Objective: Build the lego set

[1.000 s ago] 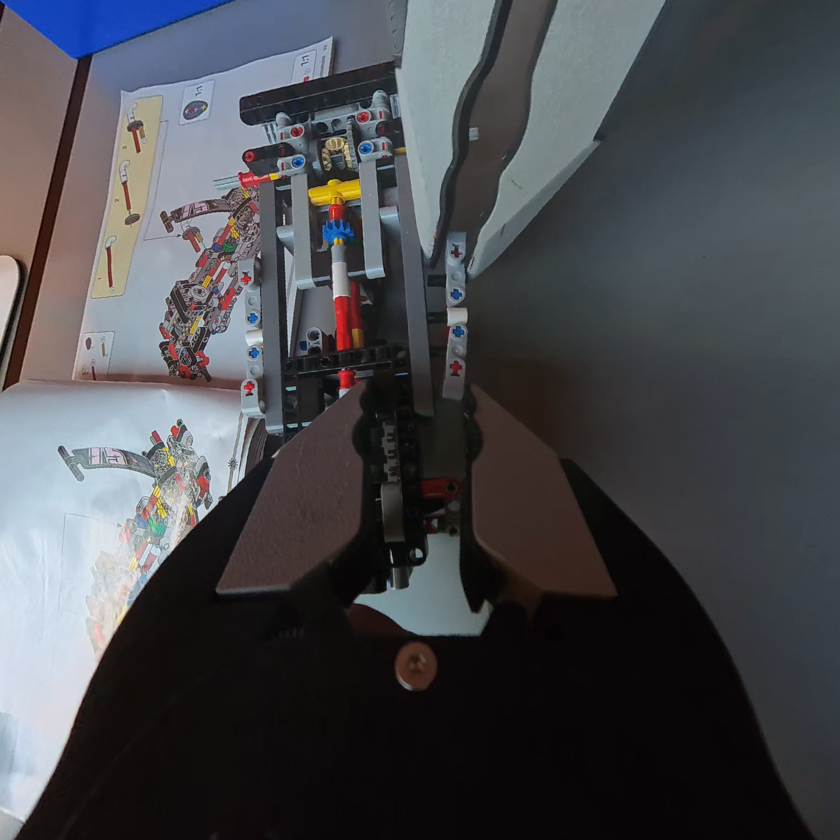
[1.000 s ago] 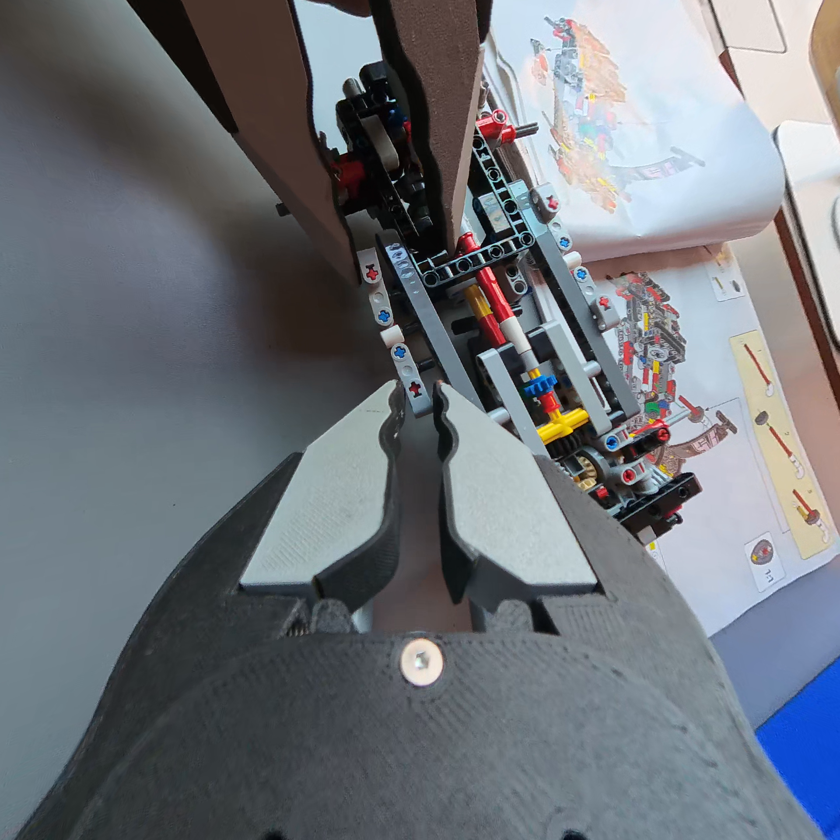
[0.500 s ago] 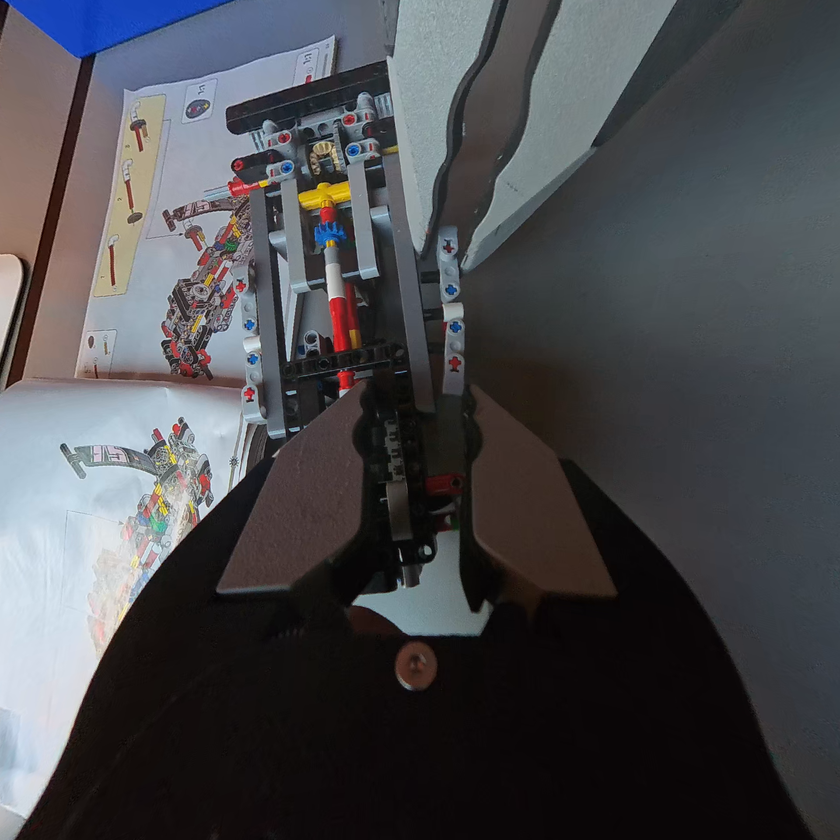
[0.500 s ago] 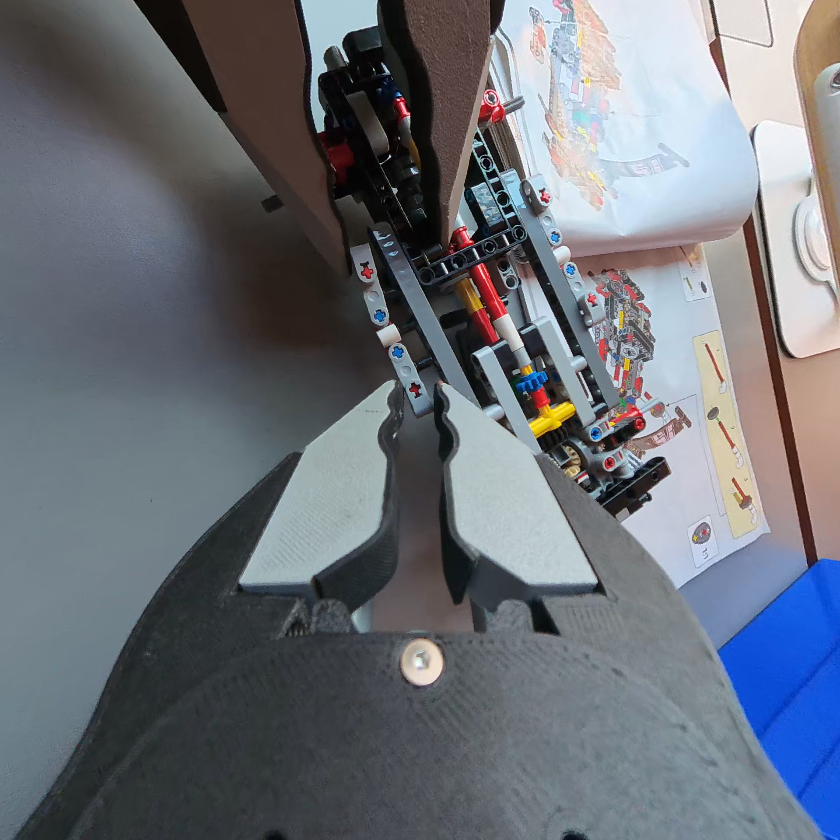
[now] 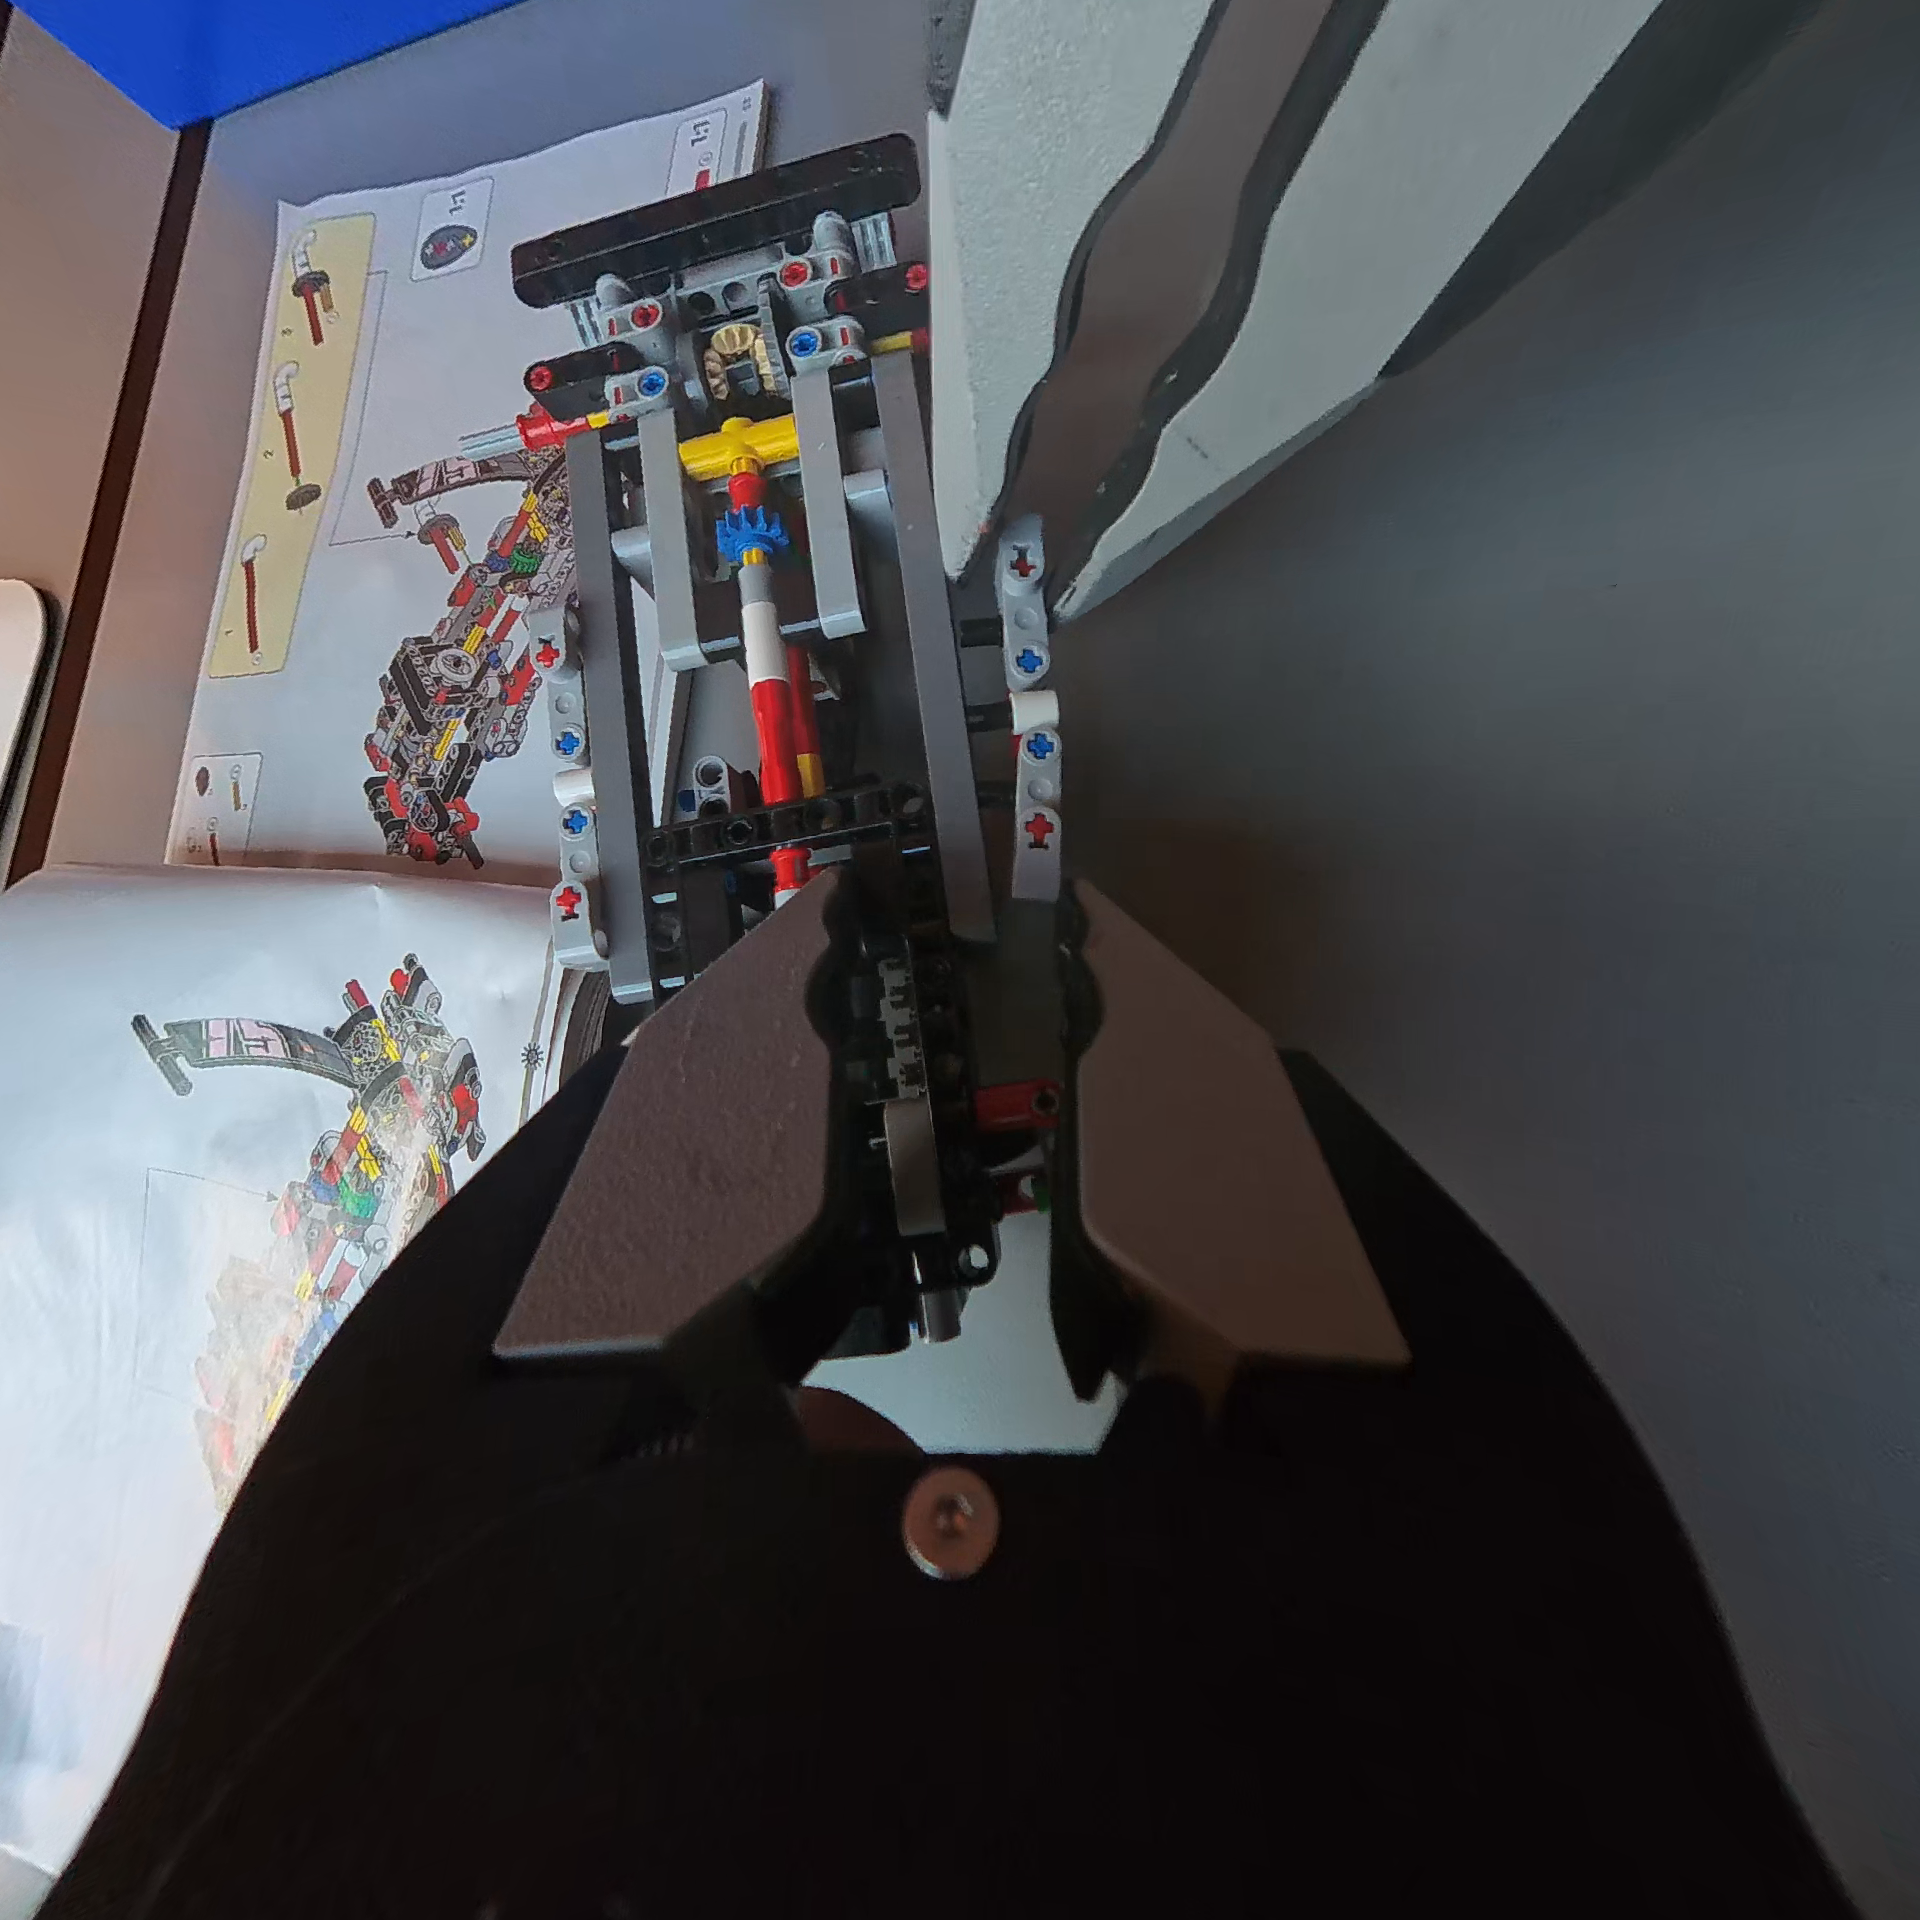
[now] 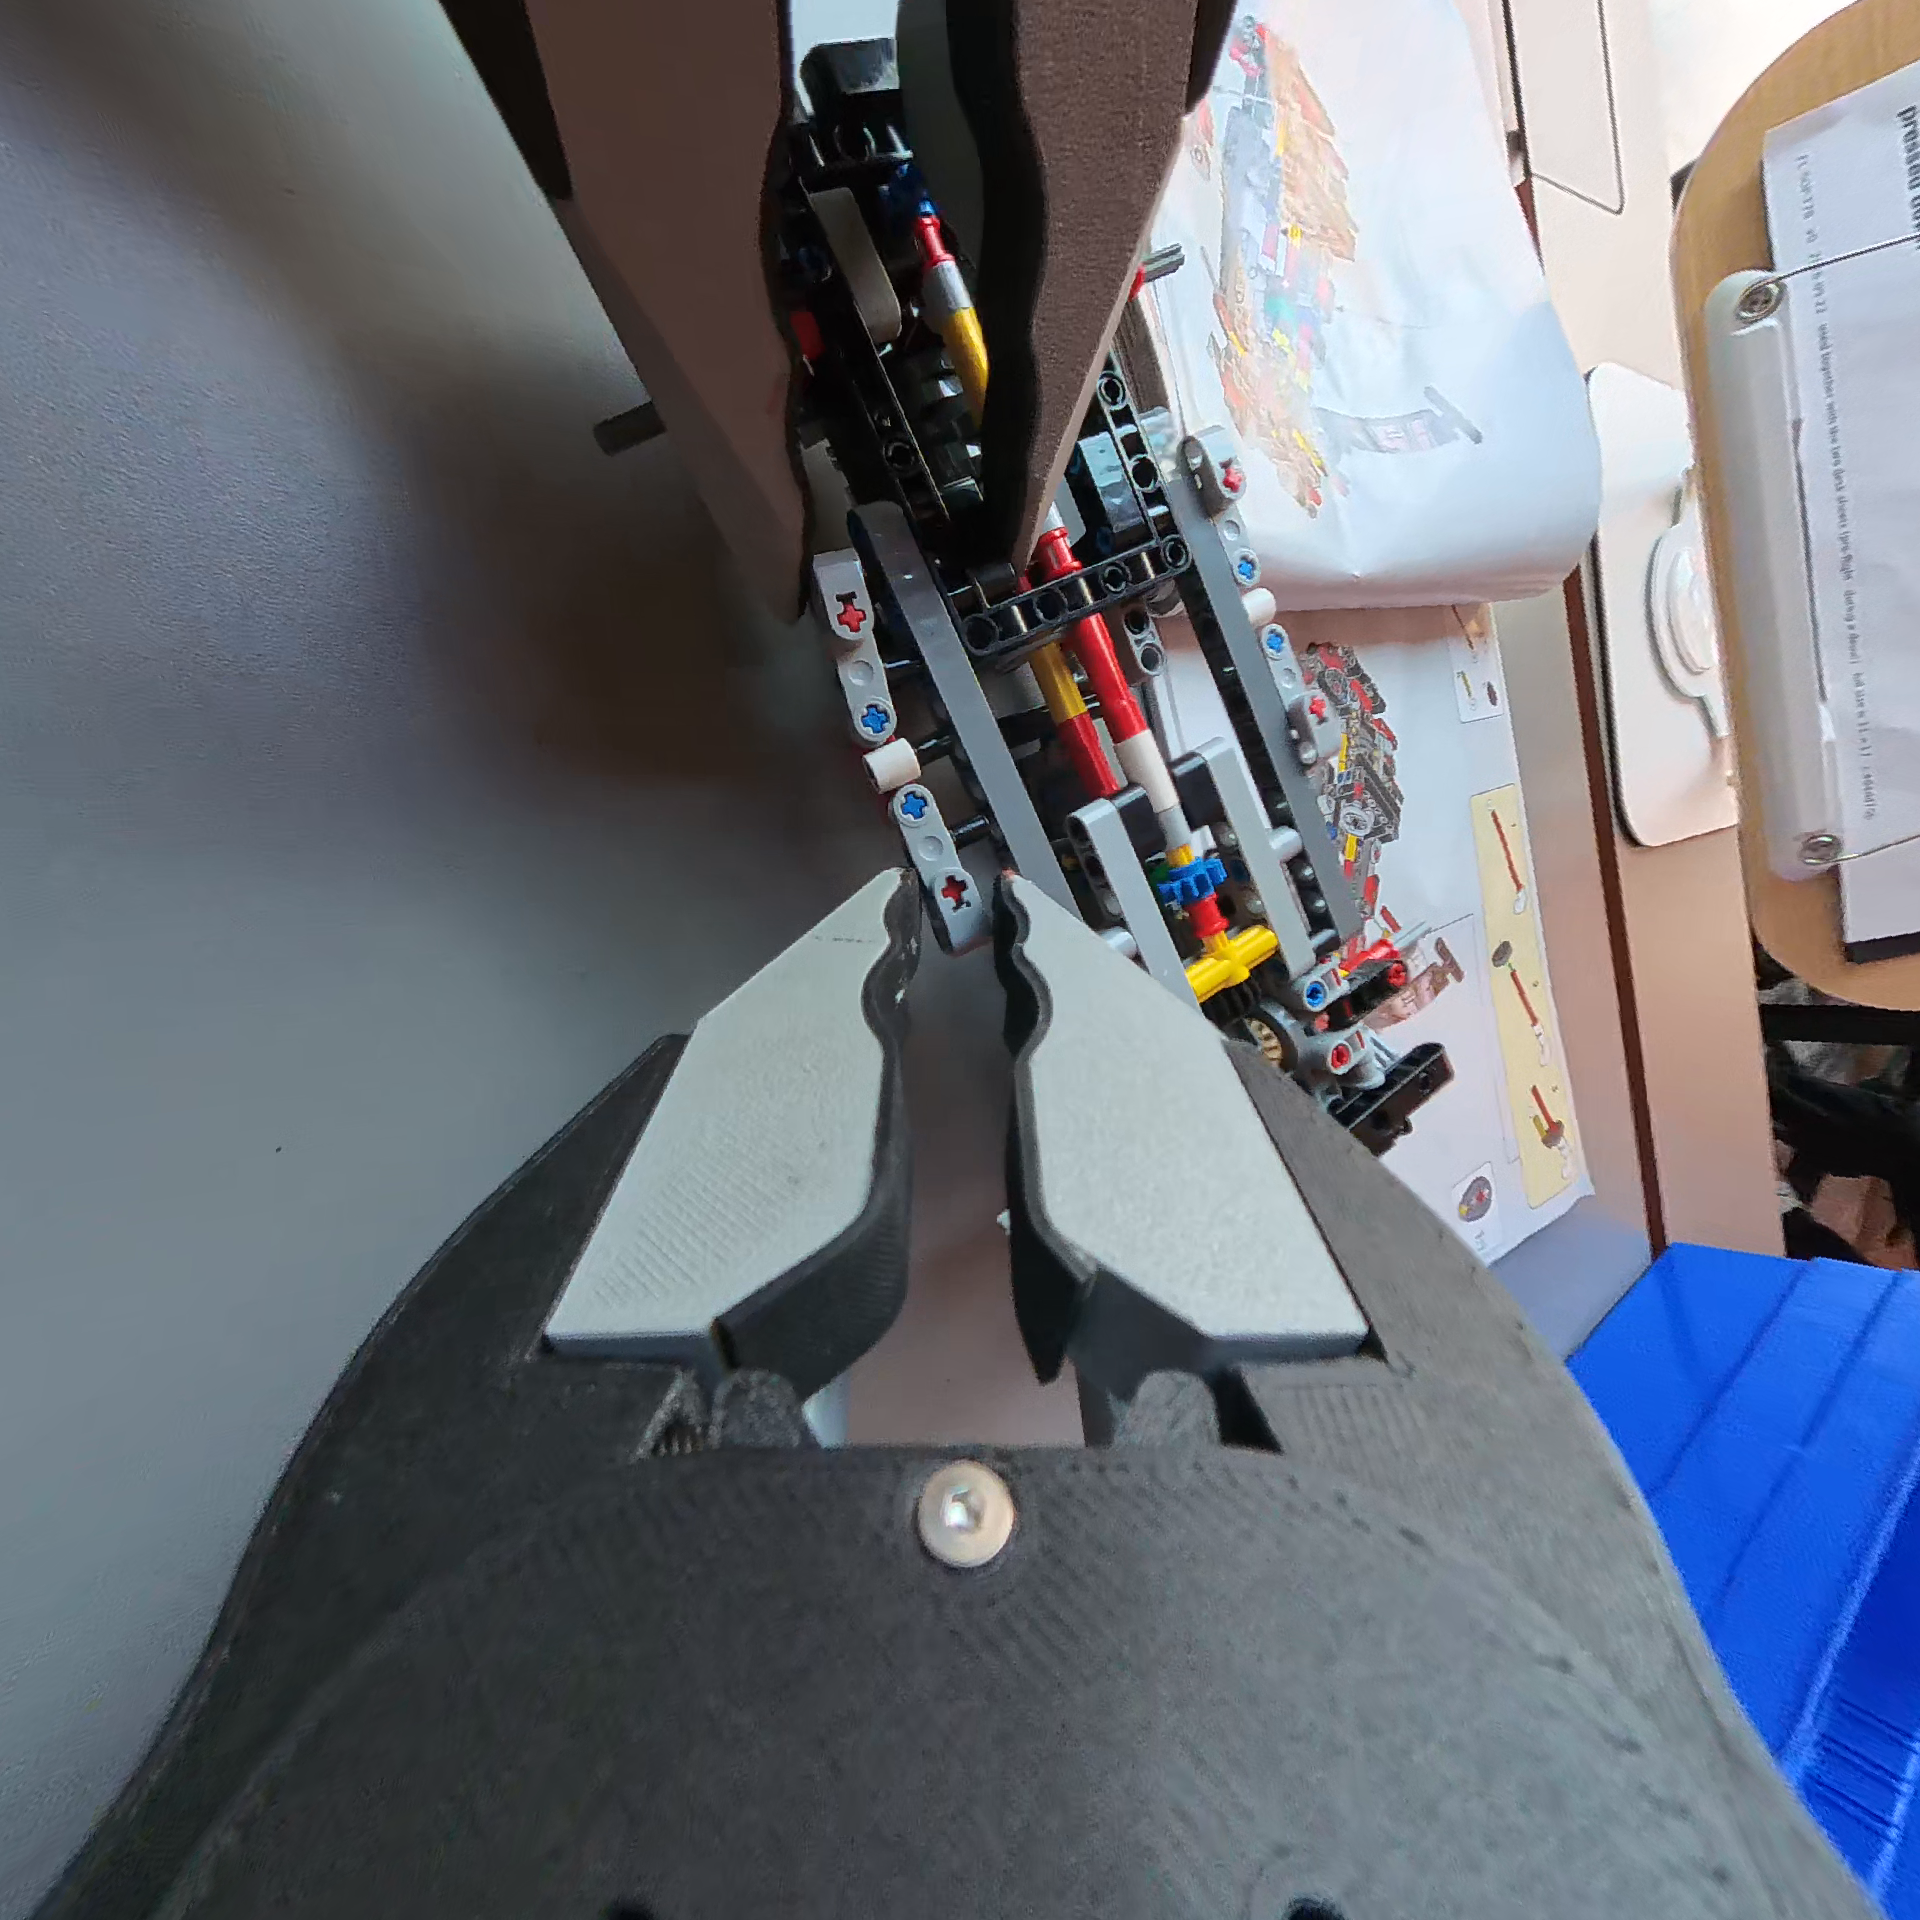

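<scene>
A building-brick chassis model [image 5: 769, 644] of grey beams, with a red and white axle, a blue gear and a yellow cross piece, is held above the grey mat [image 5: 1507, 831]. My left gripper [image 5: 956, 904] is shut on the model's black near end. My right gripper [image 6: 956, 894] is shut on the tip of a light grey link [image 6: 940, 852] with red and blue cross pins, on the model's side [image 6: 1122, 727]. Each gripper shows in the other's view: the right one [image 5: 1013, 582] on that link, the left one [image 6: 904, 520] on the far end.
An open instruction booklet [image 5: 343, 582] lies under and beside the model and also shows in the right wrist view [image 6: 1403, 312]. A blue bin [image 6: 1766, 1507] stands by the mat's edge. A white object [image 6: 1662, 623] and a clipboard with paper [image 6: 1829, 520] lie beyond the mat. My hands' fingertips stand some 5 cm from each other.
The model and both grippers have turned together, so the booklet and bin have shifted in the right wrist view. Both grasps look unchanged.
</scene>
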`<state>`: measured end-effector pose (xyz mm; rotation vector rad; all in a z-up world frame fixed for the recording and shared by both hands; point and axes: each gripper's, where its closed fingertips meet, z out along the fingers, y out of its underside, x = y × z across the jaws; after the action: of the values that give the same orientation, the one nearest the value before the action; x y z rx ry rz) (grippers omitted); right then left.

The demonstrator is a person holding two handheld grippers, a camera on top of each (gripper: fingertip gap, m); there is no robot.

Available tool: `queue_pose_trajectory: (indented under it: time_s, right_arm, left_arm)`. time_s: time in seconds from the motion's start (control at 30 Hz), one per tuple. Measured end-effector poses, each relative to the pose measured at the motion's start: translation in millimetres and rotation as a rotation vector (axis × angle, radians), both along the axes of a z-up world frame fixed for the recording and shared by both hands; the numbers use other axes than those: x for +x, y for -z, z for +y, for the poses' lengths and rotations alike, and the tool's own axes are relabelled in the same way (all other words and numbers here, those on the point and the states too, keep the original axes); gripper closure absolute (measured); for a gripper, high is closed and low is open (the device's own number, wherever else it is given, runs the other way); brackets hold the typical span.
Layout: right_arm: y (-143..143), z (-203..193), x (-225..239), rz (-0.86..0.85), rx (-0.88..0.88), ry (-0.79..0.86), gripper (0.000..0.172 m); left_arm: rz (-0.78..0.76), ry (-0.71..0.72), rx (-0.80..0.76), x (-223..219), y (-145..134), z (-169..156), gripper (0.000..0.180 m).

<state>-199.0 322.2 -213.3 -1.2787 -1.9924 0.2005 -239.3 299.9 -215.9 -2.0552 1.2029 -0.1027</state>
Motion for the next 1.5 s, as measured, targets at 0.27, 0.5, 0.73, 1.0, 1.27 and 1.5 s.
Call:
queue_pose_trajectory:
  time_s: [0.27,0.5,0.73,1.0,1.27,1.5]
  right_arm:
    - [-0.4,1.5,-0.8,0.037,0.176,-0.001,0.159]
    - [-9.5,6.8,-2.5,0.091,0.333,-0.003,0.139]
    - [-1.5,7.8,-5.8,0.031,0.306,-0.063,0.138]
    - [-0.4,5.5,-5.5,-0.071,0.284,-0.173,0.148]
    - [-2.2,2.2,-6.4,0.082,0.523,-0.184,0.152]
    - [-2.6,0.3,-5.0,0.124,0.591,-0.164,0.155]
  left_arm:
    - [-0.003,0.002,-0.003,0.0,-0.2,-0.4,0.144]
    - [-0.006,0.009,-0.007,0.0,-0.2,-1.3,0.144]
    - [-0.003,0.014,-0.006,0.7,-0.2,-1.9,0.143]
    - [-0.015,0.014,-0.014,0.8,-0.5,-2.3,0.143]
    - [-0.026,0.013,-0.011,0.1,-0.5,-2.1,0.143]
    - [-0.028,0.013,-0.013,0.3,-0.6,-2.1,0.143]
